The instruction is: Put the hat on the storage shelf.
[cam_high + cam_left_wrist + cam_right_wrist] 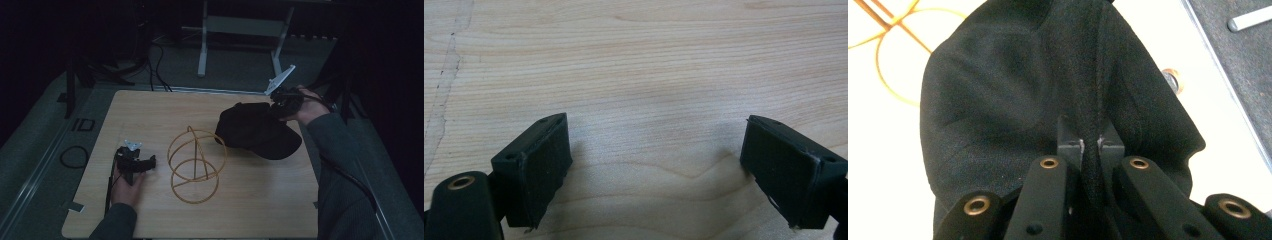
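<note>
Wooden counter (pixel 250 210) is lying bare under the left tongs (pixel 656 170), released, near-left. Farther right, the right tongs (pixel 1090 145) are clenching the black cap (pixel 257 131), lifting beside the wire stand (pixel 195 165); hanging it seems not yet done.

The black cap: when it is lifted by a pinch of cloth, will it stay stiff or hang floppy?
Probably floppy: the black cap folds where the right hand-held gripper pinches it. Its brim looks flatter, perhaps stiffer. Likely light.
</note>
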Available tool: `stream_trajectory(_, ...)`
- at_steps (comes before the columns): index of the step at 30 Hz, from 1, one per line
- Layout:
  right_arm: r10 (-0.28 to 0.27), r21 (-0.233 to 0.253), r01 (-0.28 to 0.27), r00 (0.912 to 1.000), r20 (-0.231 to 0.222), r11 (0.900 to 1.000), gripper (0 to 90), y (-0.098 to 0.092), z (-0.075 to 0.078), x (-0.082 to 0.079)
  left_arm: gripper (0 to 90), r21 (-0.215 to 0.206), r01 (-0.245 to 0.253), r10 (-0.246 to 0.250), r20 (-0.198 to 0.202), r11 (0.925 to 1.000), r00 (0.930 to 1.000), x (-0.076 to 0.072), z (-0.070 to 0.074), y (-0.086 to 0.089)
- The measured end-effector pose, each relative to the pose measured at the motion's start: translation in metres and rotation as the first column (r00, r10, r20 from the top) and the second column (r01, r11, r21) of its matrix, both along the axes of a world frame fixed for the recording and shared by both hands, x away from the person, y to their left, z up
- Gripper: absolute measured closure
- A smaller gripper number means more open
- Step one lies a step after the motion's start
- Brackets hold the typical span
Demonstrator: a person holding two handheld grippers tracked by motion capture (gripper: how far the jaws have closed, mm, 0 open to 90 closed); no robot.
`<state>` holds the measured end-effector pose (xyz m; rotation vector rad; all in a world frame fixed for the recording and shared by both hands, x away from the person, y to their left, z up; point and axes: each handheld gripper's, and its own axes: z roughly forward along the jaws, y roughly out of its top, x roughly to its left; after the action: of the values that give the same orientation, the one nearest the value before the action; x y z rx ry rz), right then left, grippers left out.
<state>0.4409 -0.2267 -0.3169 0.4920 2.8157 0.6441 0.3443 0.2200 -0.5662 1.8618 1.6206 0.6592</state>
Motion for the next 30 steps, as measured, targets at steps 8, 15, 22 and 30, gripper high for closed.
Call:
stream_trajectory(8, 0.007, 0.035, -0.008, 0.9995, 0.03, 0.999, 85.9, -0.002, 0.018, -0.002, 12.8, 0.0, 0.002, -0.002, 0.001, 1.0, 1.0, 0.0, 0.0, 0.0)
stream_trajectory(15, 0.012, 0.081, -0.016, 0.9986, 0.052, 0.997, 85.9, -0.003, 0.035, -0.006, 12.9, 0.001, 0.002, -0.002, 0.002, 1.0, 1.0, 0.0, 0.0, 0.0)
stream_trajectory(22, 0.019, 0.176, -0.033, 0.9968, 0.078, 0.984, 86.0, -0.006, 0.044, -0.011, 12.9, 0.001, 0.001, -0.001, 0.001, 1.0, 1.0, 0.0, 0.0, 0.0)
stream_trajectory(30, 0.038, 0.222, -0.056, 0.9956, 0.086, 0.973, 86.1, -0.005, 0.048, -0.014, 12.9, 0.001, 0.001, -0.001, 0.001, 1.0, 1.0, 0.0, 0.0, 0.0)
